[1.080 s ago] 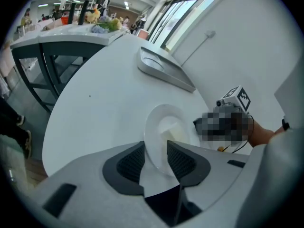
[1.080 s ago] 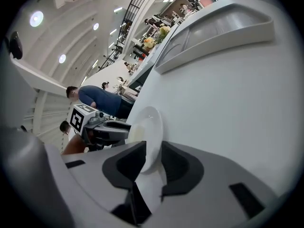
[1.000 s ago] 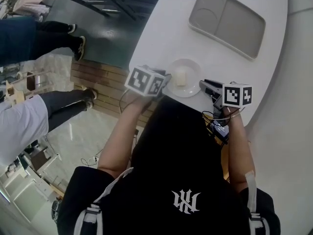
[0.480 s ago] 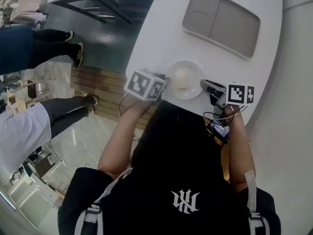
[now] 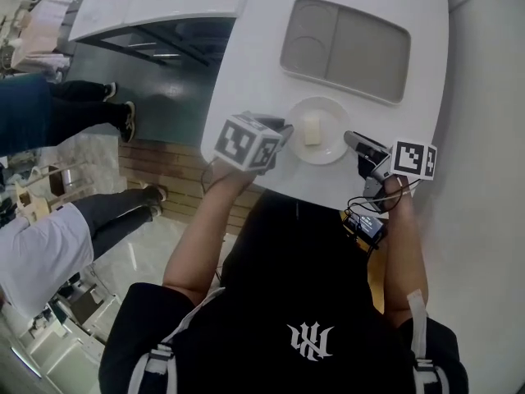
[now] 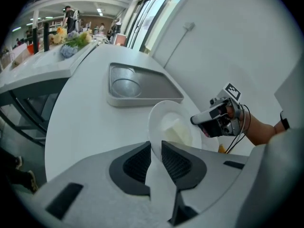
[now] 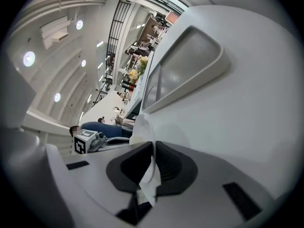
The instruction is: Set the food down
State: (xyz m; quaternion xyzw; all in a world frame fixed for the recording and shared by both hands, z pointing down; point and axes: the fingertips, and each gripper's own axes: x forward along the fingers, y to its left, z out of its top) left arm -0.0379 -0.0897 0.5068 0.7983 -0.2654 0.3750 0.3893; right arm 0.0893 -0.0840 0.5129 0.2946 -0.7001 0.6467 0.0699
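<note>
A small white plate (image 5: pixel 330 149) carries a pale yellow block of food (image 5: pixel 312 130) and sits over the near edge of the white table (image 5: pixel 246 72). My left gripper (image 5: pixel 285 135) is shut on the plate's left rim (image 6: pixel 153 127), which runs between its dark pads (image 6: pixel 176 161). The food (image 6: pixel 178 133) shows just past them. My right gripper (image 5: pixel 349 139) is shut on the opposite rim (image 7: pixel 144 126), which is pinched between its pads (image 7: pixel 167 163). Whether the plate rests on the table or hangs just above it I cannot tell.
A grey two-compartment tray (image 5: pixel 344 49) lies on the table beyond the plate, also visible as the tray (image 6: pixel 137 84) and the tray (image 7: pixel 185 70). The table's rounded edge drops off to the left. People's legs (image 5: pixel 90 113) stand on the floor at left.
The right gripper's jaws have drawn together on the plate's right rim. The plate and both grippers now sit slightly closer to the tray, and the head view has shifted.
</note>
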